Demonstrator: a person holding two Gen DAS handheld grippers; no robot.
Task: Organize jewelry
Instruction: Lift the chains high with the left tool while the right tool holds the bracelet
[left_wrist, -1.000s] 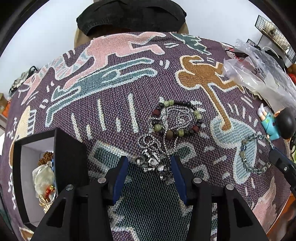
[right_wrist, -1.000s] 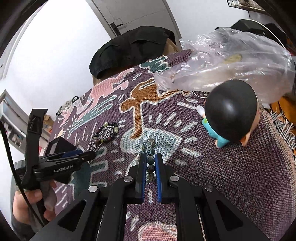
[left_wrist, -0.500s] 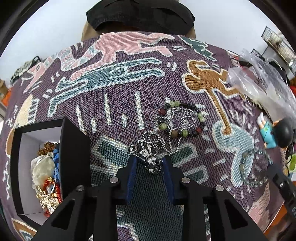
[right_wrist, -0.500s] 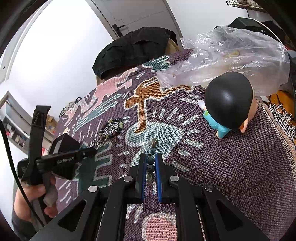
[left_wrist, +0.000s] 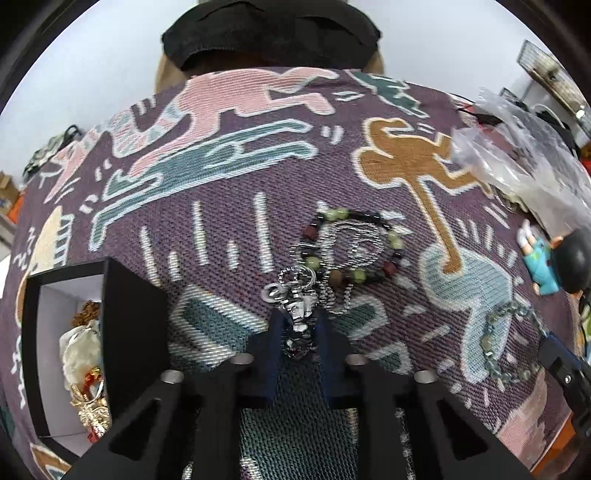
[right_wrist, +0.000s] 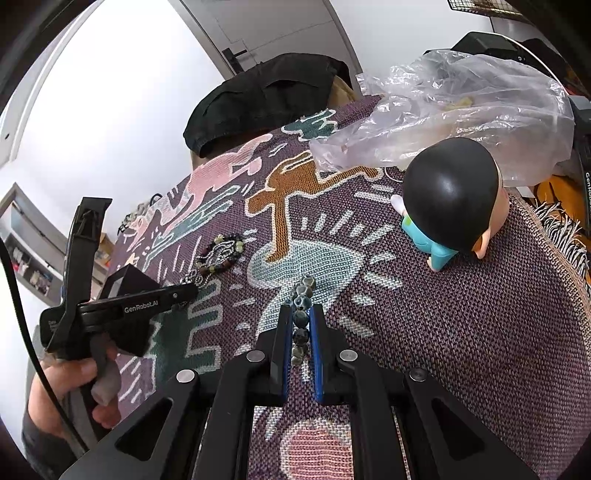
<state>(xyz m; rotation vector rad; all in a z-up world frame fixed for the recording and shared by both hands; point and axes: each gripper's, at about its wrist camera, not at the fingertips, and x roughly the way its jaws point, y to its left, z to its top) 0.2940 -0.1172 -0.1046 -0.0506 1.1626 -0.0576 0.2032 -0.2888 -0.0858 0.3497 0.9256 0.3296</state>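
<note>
Narrowed since a second ago, the left claw is seen closing around a silver chain; a grey bead bracelet is gripped between the right claw.

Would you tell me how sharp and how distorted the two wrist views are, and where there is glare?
Left wrist view: strong fisheye bulge, dark corners; the woven cloth and silver chain are sharp, the plastic bag slightly soft. Right wrist view: same bulge; glare spots on the figurine's black head; the bead bracelet is sharp.
</note>
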